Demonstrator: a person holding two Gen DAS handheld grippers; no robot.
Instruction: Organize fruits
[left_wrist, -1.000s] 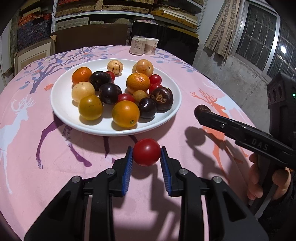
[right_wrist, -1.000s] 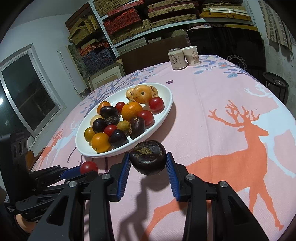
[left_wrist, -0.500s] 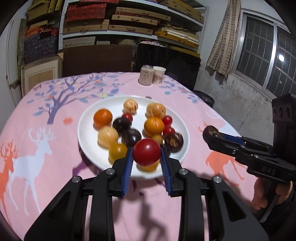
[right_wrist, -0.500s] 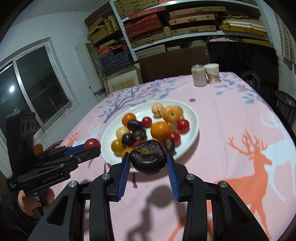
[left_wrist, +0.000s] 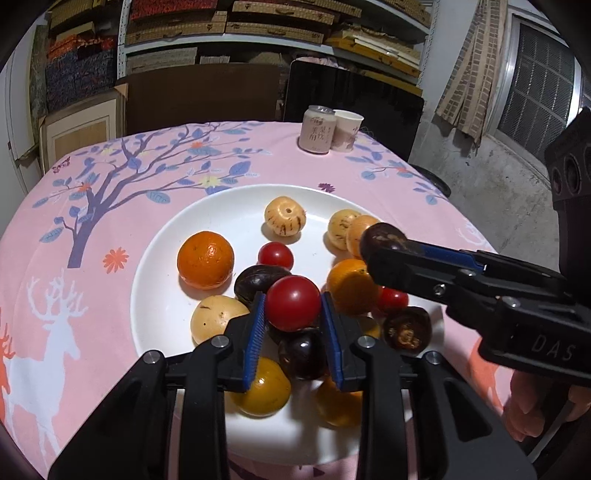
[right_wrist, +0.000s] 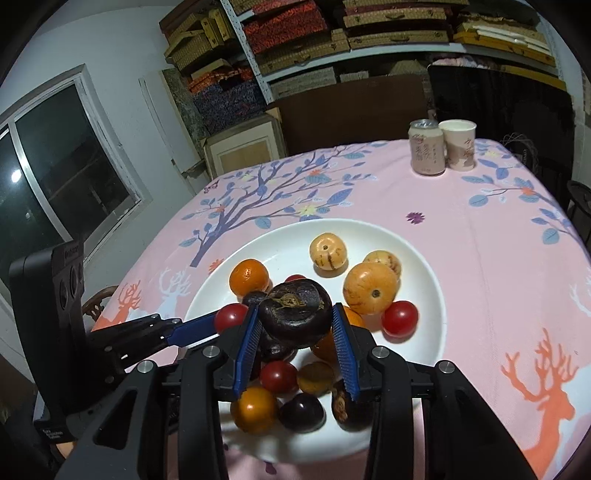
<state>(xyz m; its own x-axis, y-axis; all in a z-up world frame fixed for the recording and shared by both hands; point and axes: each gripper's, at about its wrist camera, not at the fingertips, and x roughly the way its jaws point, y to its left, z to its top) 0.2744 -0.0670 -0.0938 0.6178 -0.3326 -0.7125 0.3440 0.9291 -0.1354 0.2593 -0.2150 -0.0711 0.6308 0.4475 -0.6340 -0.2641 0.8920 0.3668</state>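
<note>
Cherry tomato (left_wrist: 293, 303) clamped between blue pads of left gripper (left_wrist: 293, 325), held above white plate (left_wrist: 162, 266) of mixed fruit. Dark purple fruit (right_wrist: 294, 312) pinched by right gripper (right_wrist: 295, 338), also over plate. Drink can (right_wrist: 426, 151), paper cup (right_wrist: 459, 144) at far table edge.

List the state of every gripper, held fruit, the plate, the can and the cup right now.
left gripper: shut on red tomato
right gripper: shut on dark purple fruit
white plate: on the table, loaded with fruit
can: upright, top open
paper cup: upright, touching the can
</note>
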